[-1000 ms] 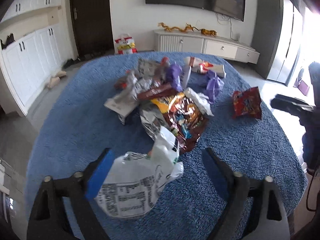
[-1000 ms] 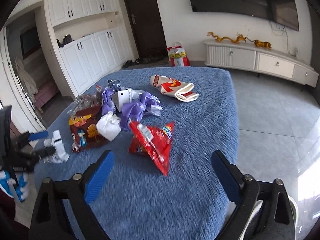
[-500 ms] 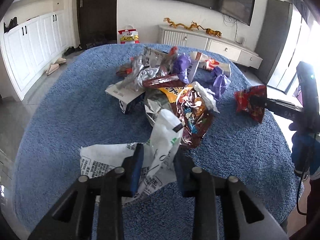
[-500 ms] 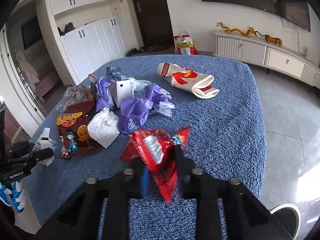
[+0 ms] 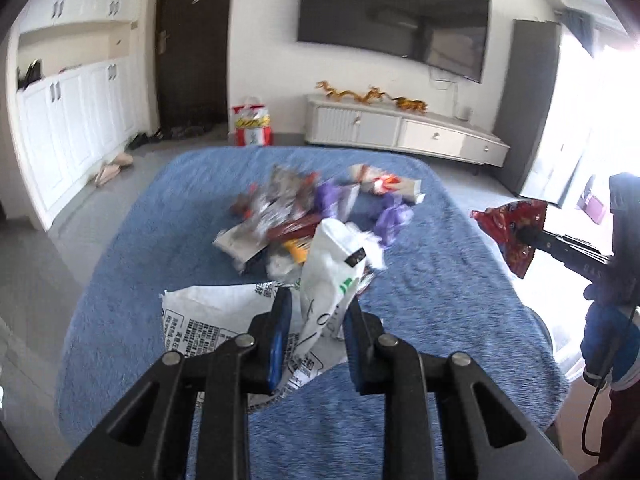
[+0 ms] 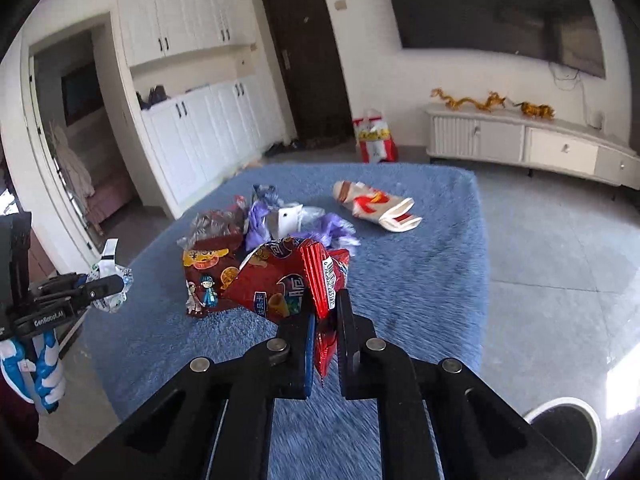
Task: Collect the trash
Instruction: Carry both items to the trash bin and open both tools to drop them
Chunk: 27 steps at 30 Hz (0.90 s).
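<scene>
— What does the left wrist view give?

— The left gripper [image 5: 316, 316] pinches a white printed bag [image 5: 224, 316], its fingers closed on the crumpled plastic above the blue table cover [image 5: 432, 280]. Off to the right, the right gripper [image 5: 532, 236] holds a red snack packet [image 5: 510, 228] in the air beside the table's edge.

— And the right wrist view?

— There the fingers [image 6: 348, 320] press together on that red packet up close, barcode showing. It also shows the remaining pile — a dark cartoon-printed wrapper [image 6: 208, 280], purple wrappers [image 6: 256, 224] and a red-and-white paper bag [image 6: 376, 206] lying apart from the pile.
</scene>
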### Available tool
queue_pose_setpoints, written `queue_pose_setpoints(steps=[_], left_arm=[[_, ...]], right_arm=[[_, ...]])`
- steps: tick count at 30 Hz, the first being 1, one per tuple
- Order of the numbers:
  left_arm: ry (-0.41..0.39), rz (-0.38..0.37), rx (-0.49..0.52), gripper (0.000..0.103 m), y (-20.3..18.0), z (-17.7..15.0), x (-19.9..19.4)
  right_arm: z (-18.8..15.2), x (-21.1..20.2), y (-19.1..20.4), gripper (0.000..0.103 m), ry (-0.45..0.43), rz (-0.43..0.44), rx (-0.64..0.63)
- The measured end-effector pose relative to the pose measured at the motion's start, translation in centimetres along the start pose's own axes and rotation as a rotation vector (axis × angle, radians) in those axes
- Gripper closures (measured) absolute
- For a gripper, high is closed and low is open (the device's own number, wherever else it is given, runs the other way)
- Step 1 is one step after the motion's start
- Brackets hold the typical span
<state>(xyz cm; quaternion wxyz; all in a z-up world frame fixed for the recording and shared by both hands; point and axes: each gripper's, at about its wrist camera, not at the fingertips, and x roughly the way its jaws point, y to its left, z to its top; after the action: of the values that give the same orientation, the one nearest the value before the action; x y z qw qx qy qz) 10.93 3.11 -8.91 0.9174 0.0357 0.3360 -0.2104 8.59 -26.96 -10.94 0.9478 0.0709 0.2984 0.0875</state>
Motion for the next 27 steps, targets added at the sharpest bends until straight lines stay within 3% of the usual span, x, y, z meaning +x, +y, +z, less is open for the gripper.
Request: queue_pose_setpoints(steps=[5,10,14,22,27], left_arm=[[-0.020,-0.099,0.135,0.080,-6.7,2.5,0.1],[0.010,-0.291,0.259,0.080,-16.5,5.2,2.6],[0.068,-0.432,0.359,0.080,-25.3,5.8,5.7],[0.242,-0.596,0.426,0.078,-38.5,4.7,13.1],[0.354,-0.649,0.403,0.077,-42.5,3.3,18.3]], right_arm=[[-2.0,-6.3,-4.8,0.094,-0.066,-0.130,0.068],[-5.0,-10.9,-11.2,0.094,-0.095,-0.317,0.172],[-6.9,-12.4,-15.4,0.094,-0.071,-0.479,0.207],[-13.7,-10.2,-22.8,0.094,0.072,-0.546,0.396],[-17.1,-8.8,-25.4,0.092,0.144,-0.558,0.487]])
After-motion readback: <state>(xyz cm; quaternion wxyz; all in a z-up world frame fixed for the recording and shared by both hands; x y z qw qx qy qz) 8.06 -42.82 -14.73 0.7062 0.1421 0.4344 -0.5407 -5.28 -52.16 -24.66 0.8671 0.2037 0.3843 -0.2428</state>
